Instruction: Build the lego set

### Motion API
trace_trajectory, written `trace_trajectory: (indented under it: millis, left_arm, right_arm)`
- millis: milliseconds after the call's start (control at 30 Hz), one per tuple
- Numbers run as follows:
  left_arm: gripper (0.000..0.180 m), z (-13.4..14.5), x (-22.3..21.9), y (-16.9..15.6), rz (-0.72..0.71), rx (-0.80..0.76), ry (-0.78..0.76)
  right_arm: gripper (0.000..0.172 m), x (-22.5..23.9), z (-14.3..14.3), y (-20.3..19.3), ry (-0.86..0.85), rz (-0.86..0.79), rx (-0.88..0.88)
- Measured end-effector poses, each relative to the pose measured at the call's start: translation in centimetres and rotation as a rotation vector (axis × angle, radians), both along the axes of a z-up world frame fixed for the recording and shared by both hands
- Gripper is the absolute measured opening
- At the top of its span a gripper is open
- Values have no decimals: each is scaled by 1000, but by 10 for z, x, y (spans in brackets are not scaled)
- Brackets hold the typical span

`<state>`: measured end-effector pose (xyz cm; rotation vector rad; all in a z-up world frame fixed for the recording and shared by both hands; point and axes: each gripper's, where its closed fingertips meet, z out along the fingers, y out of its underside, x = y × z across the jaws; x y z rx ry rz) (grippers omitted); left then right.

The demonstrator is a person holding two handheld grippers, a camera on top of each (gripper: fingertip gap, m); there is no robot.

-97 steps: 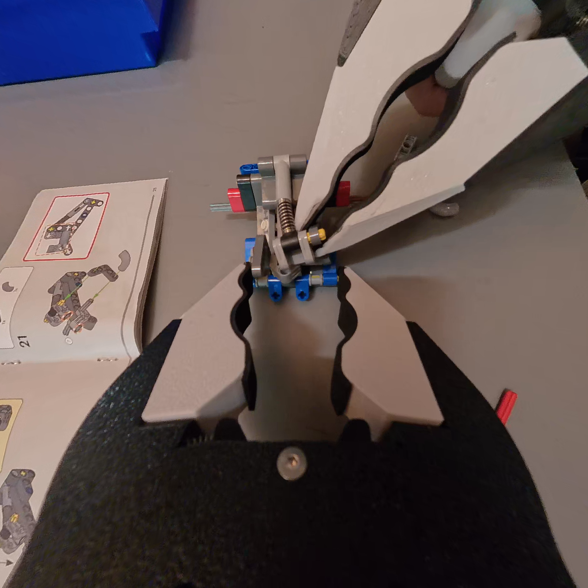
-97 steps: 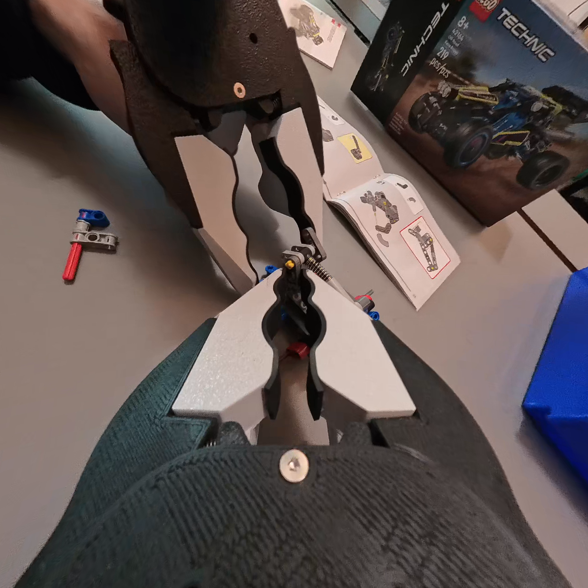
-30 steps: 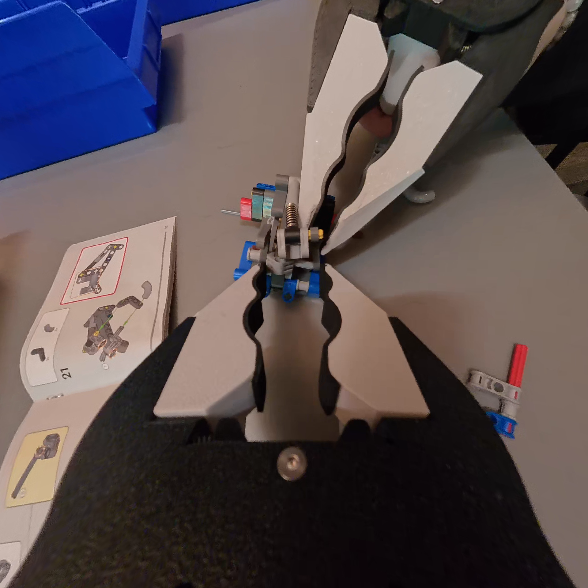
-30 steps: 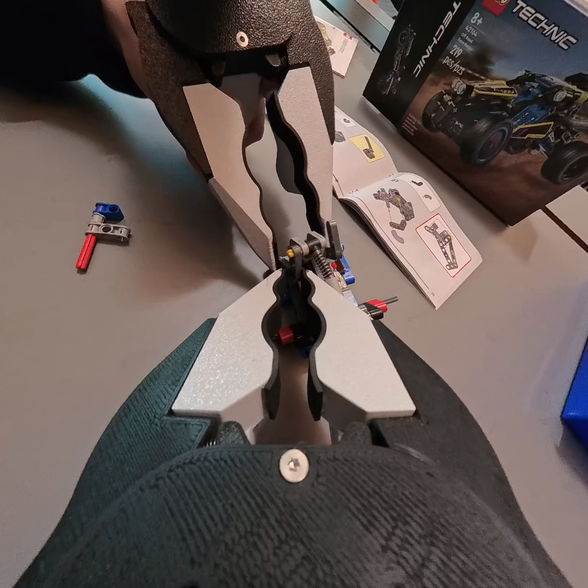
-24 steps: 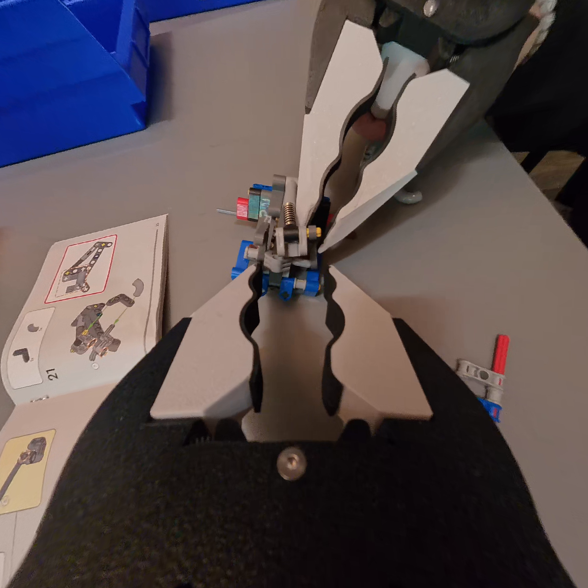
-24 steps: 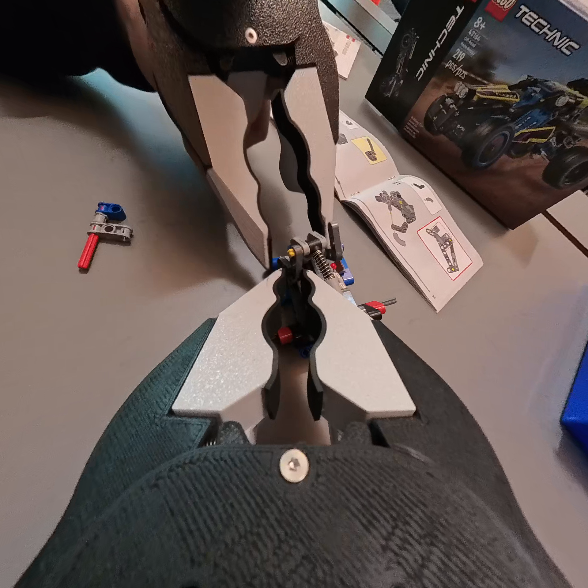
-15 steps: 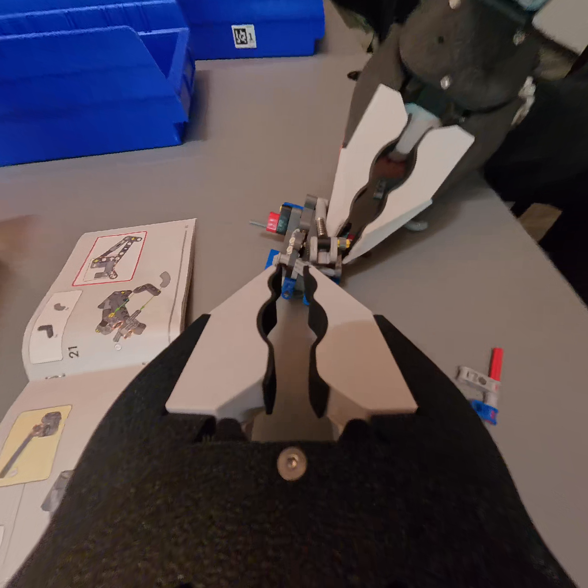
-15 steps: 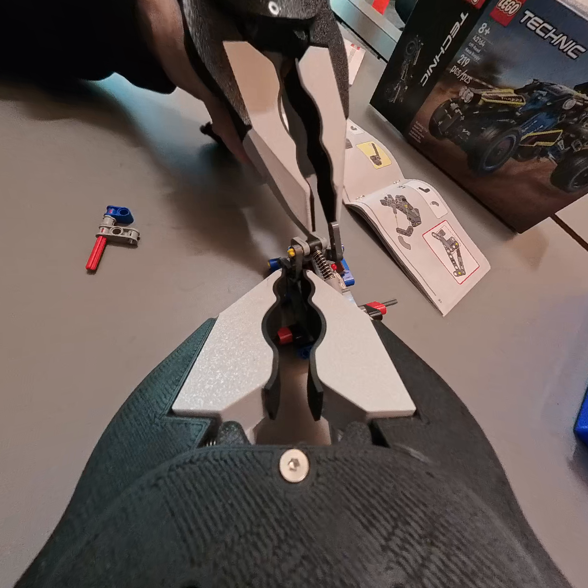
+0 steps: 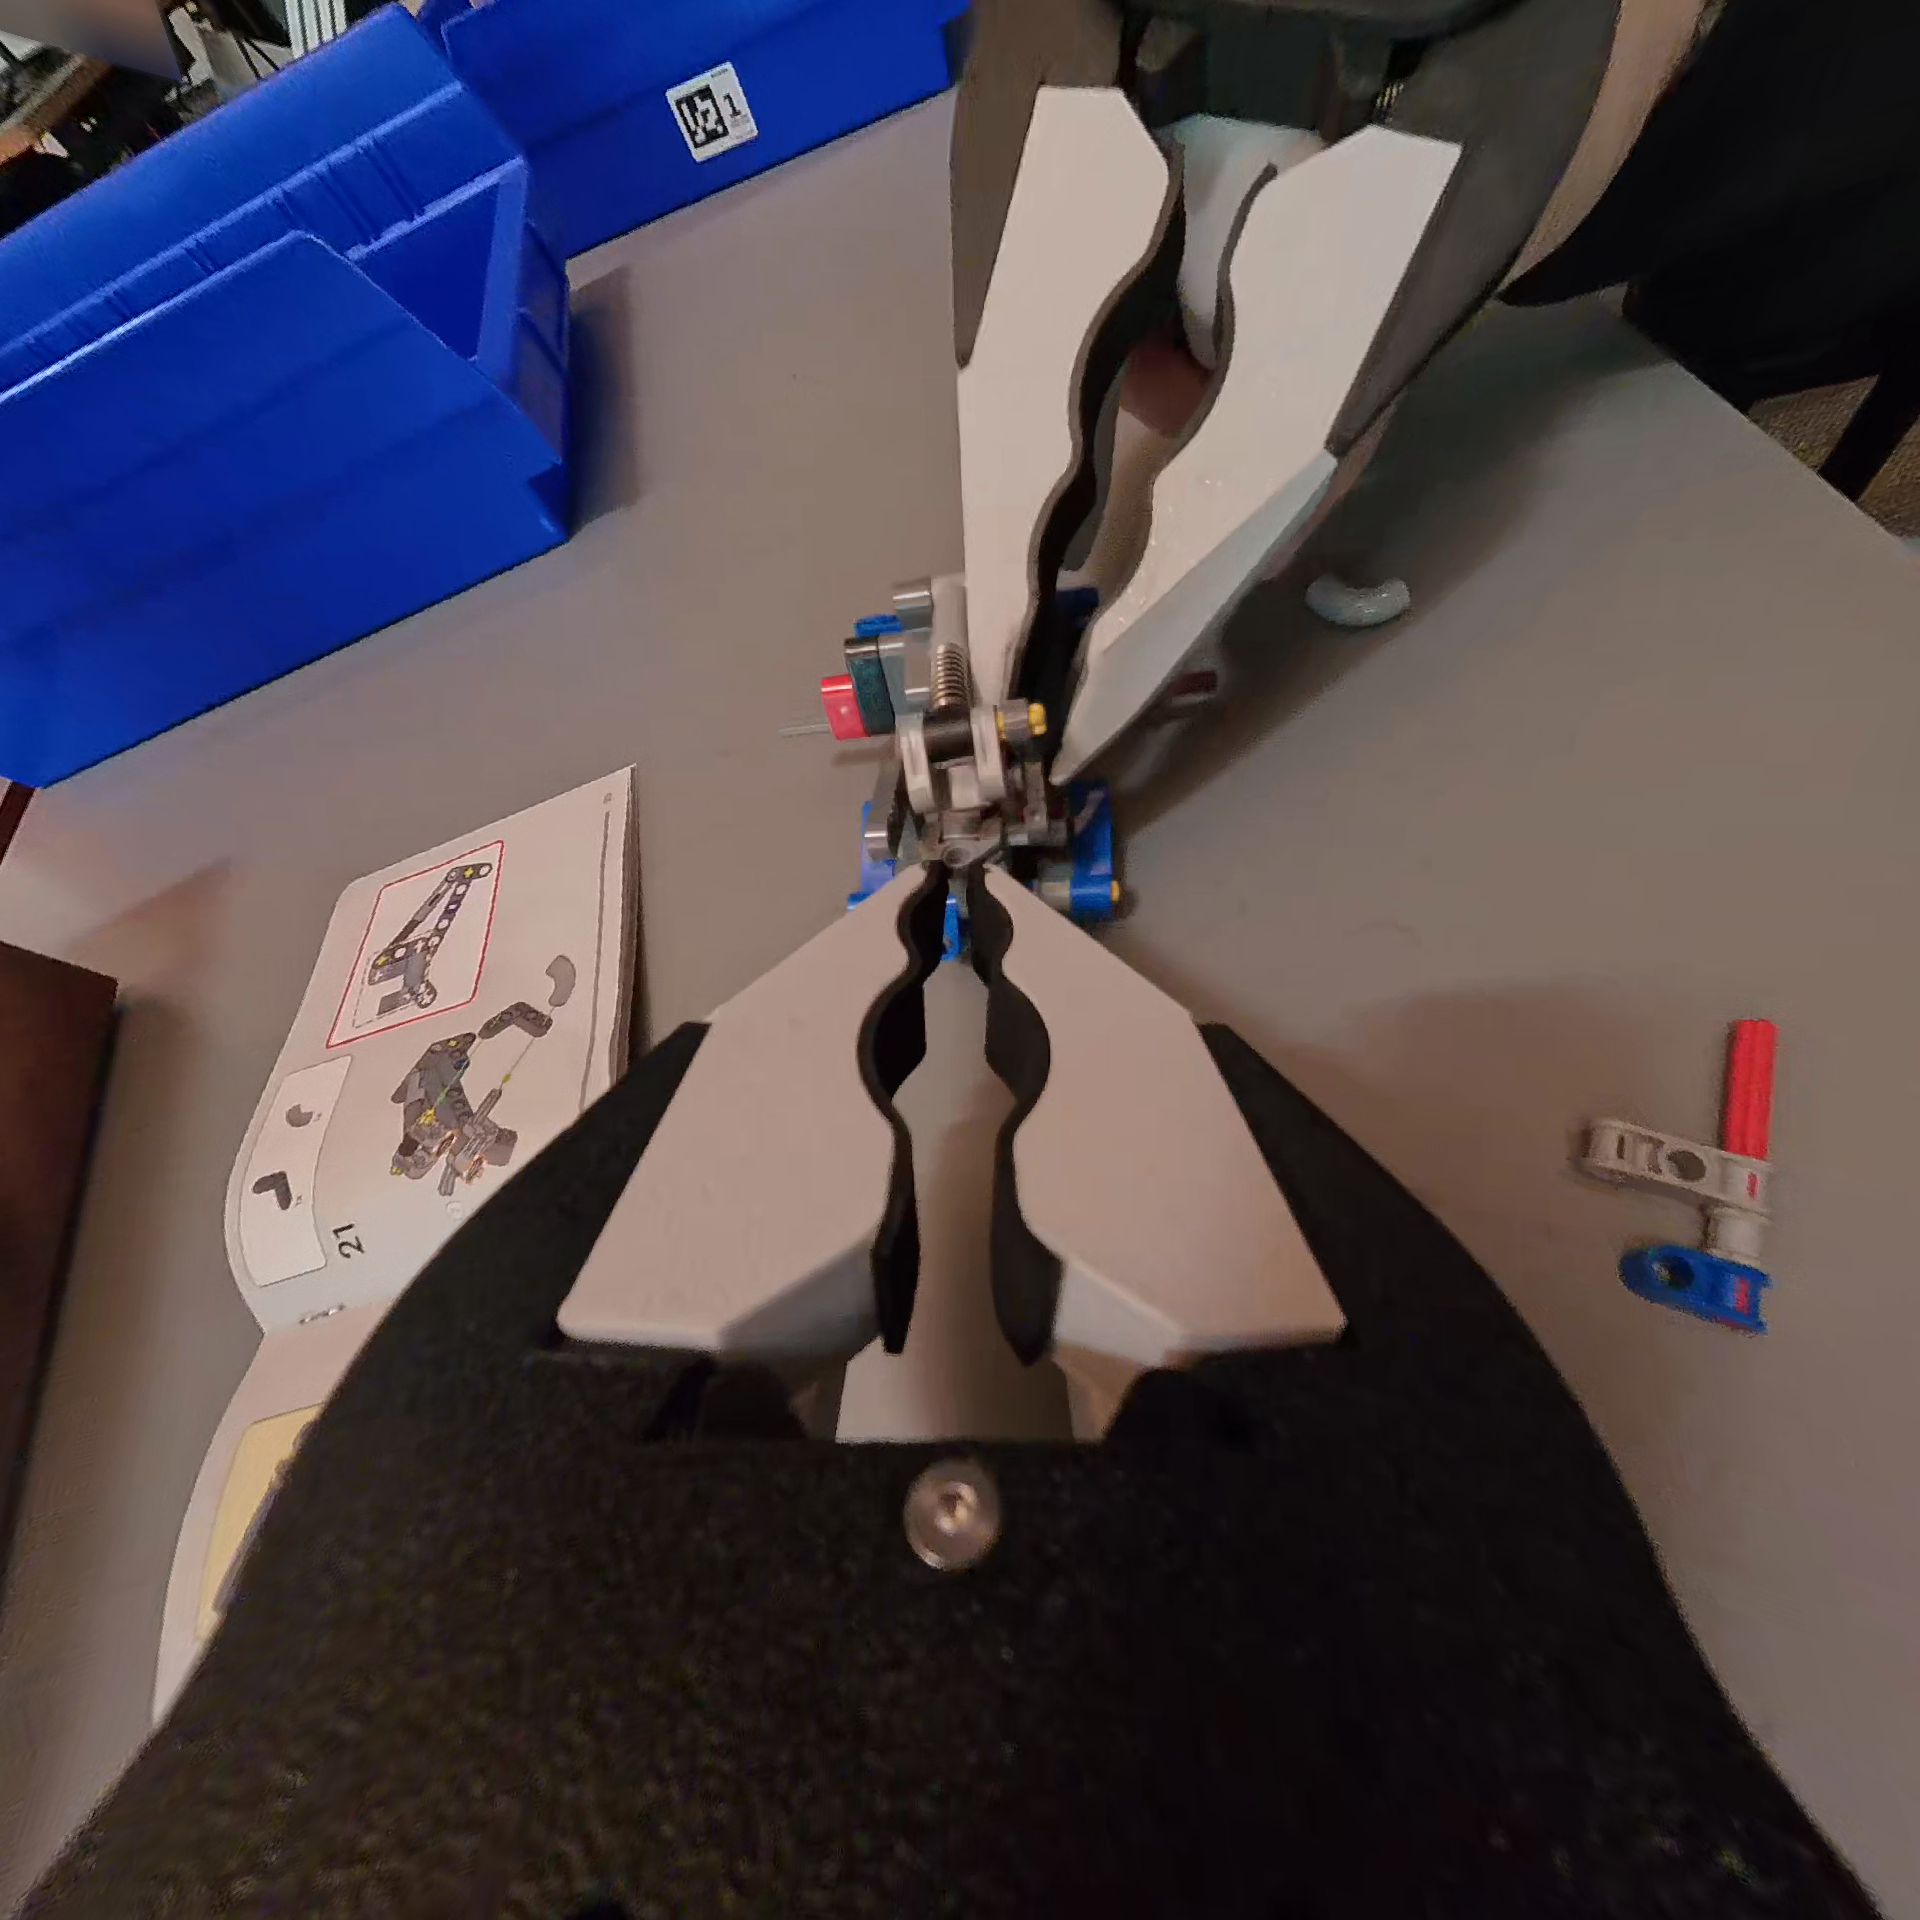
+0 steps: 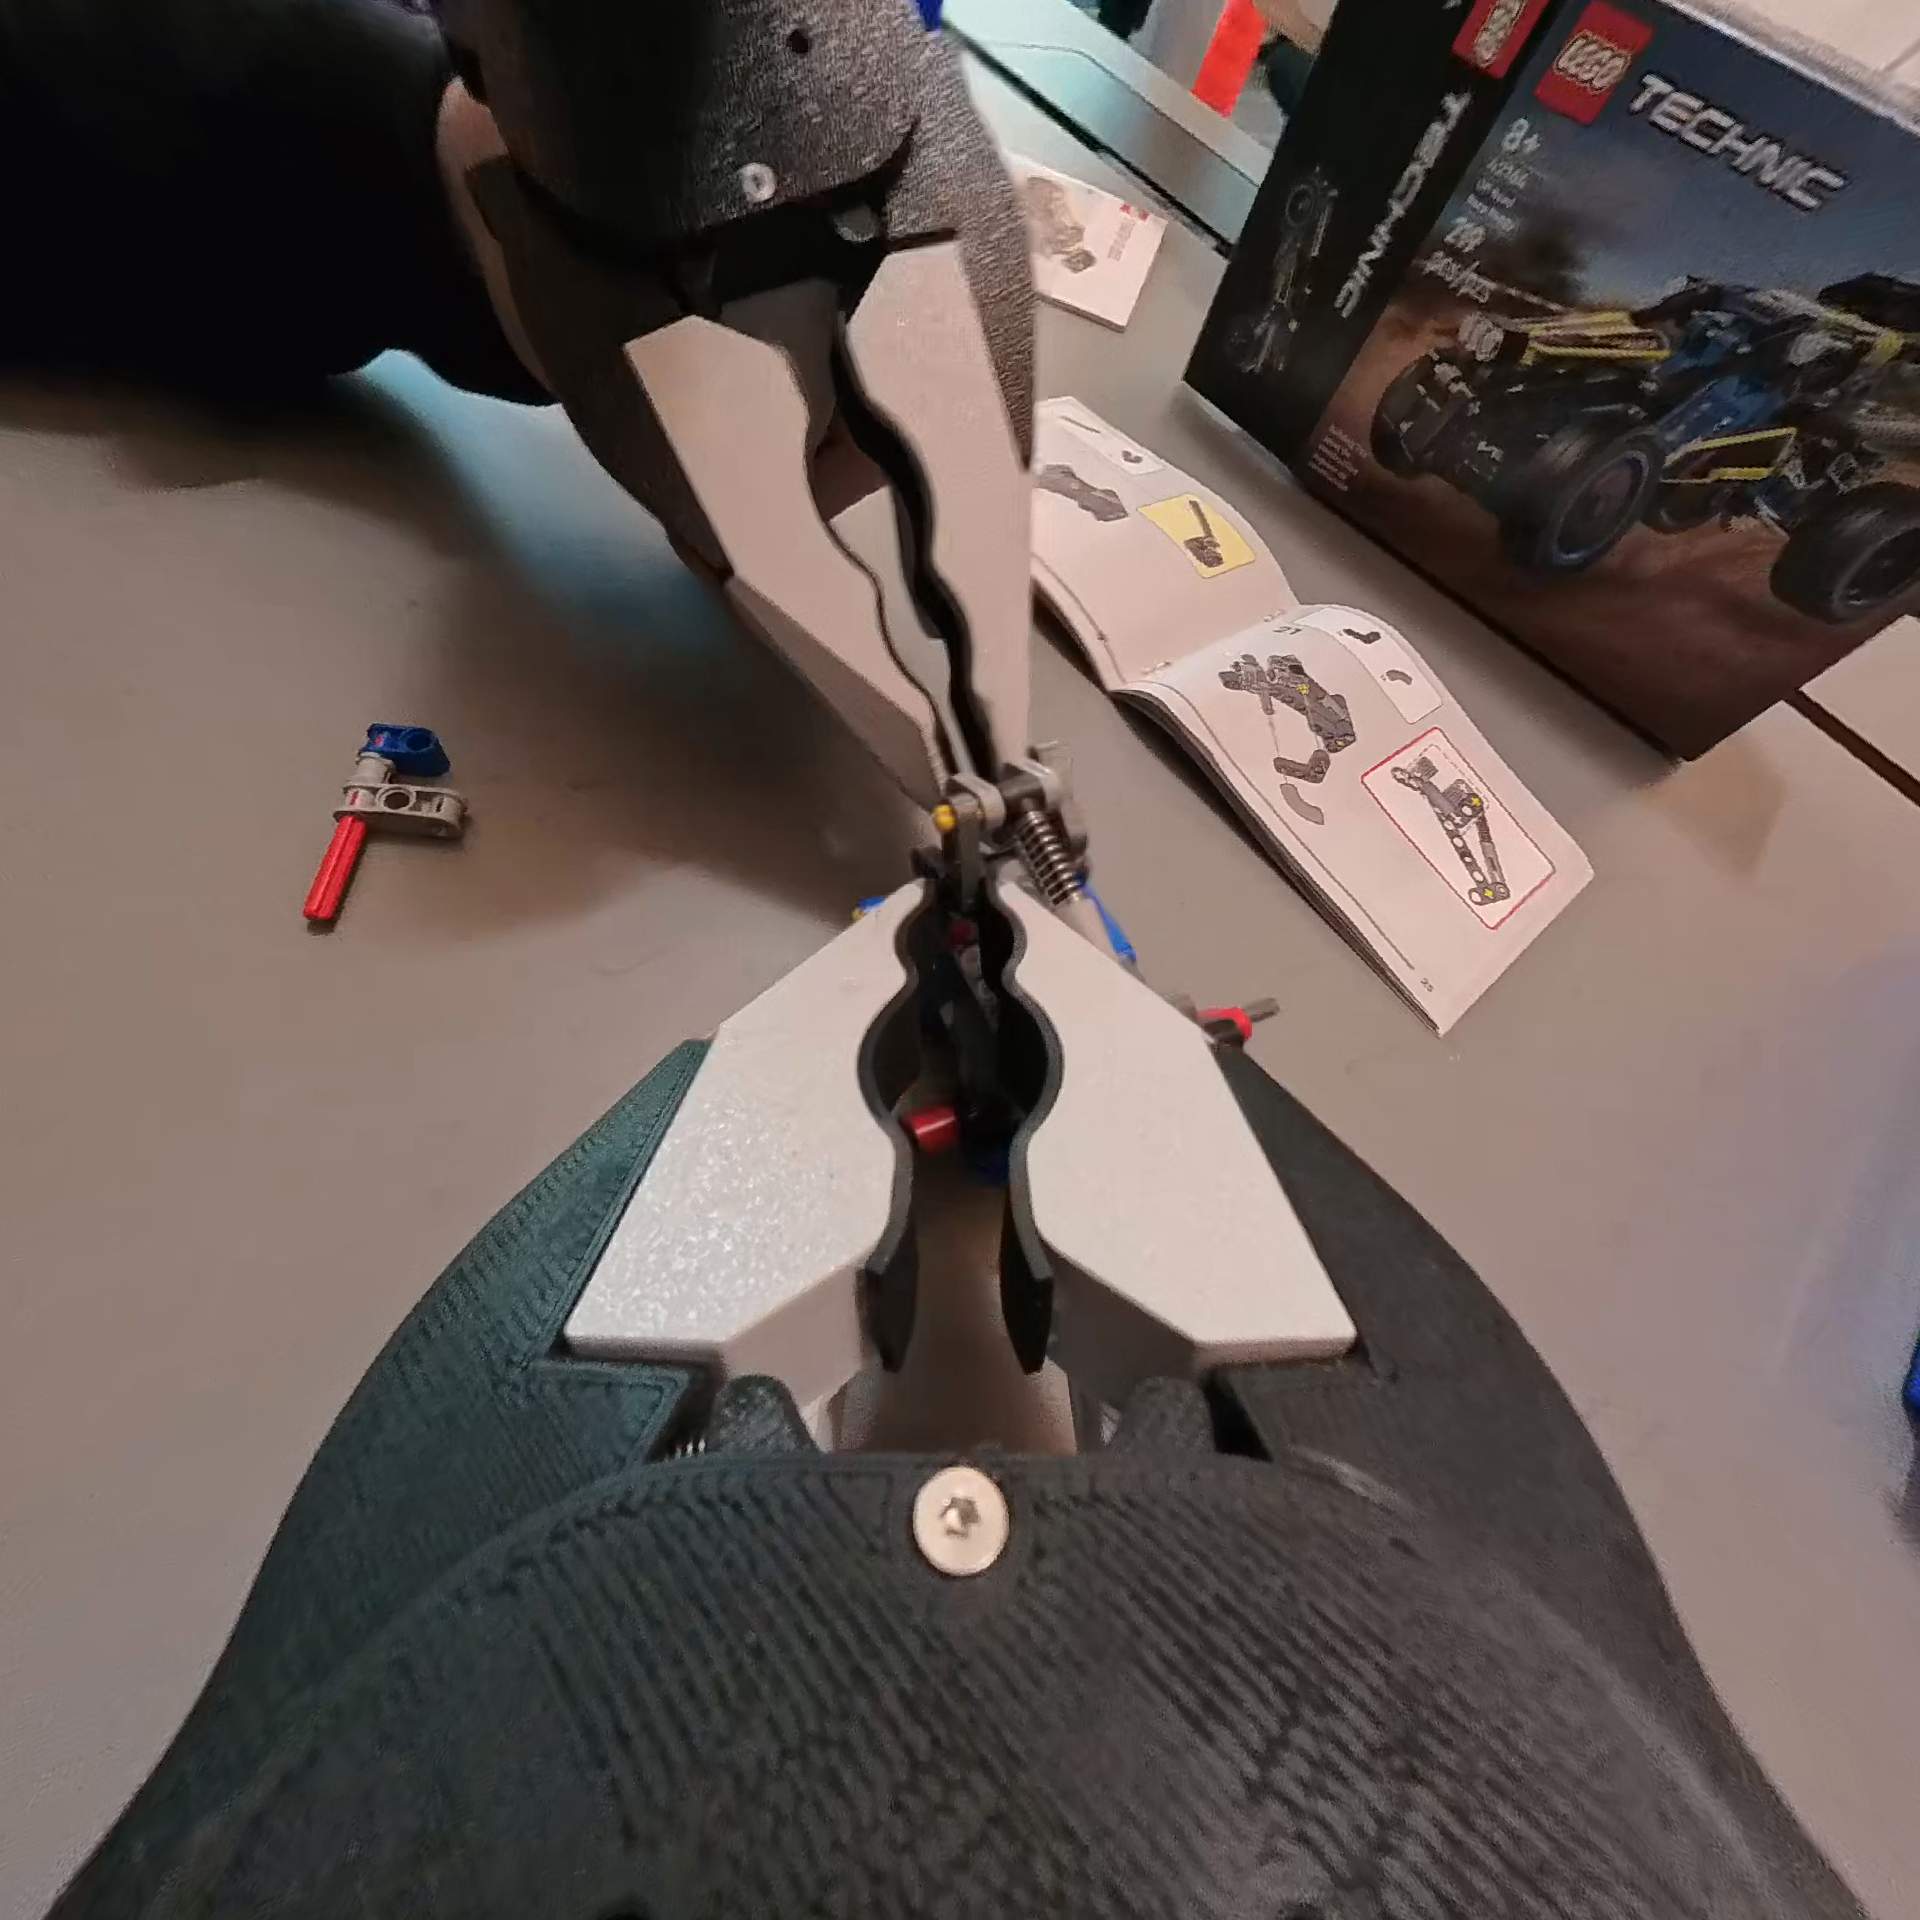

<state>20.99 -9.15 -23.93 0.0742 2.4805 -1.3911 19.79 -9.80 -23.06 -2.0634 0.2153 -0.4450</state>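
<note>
Both grippers are on the little brick build (image 9: 966, 769) mid-table (image 9: 1455, 883). Right gripper (image 10: 961, 894) is clenched on its dark beam. Left gripper (image 9: 951, 883) is pinched tight at the front edge, though I can't tell what it's gripping. Loose red-axle piece (image 9: 1704, 1174) sits well apart. Open booklet (image 9: 457, 1039) and printed box (image 10: 1558, 343) sit nearby.
</note>
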Motion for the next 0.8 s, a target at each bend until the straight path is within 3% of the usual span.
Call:
trace_trajectory:
  millis: [200, 333, 433, 700, 800]
  left_arm:
    - [0, -20, 6, 4, 37, 141, -89]
    - [0, -5, 4, 4, 35, 35, 0]
    - [0, 10, -13, -2, -67, -69, 66]
    - [0, 7, -19, -9, -143, 19, -315]
    - [0, 1, -17, -10, -132, 81, -376]
  right_arm:
    - [4, -6, -3, -2, 29, 29, -14]
    - [4, -9, -4, -3, 54, 52, -9]
    - [4, -9, -4, -4, 52, 51, -10]
    - [4, -13, 0, -4, 71, 78, 18]
    - [4, -12, 1, -4, 68, 74, 22]
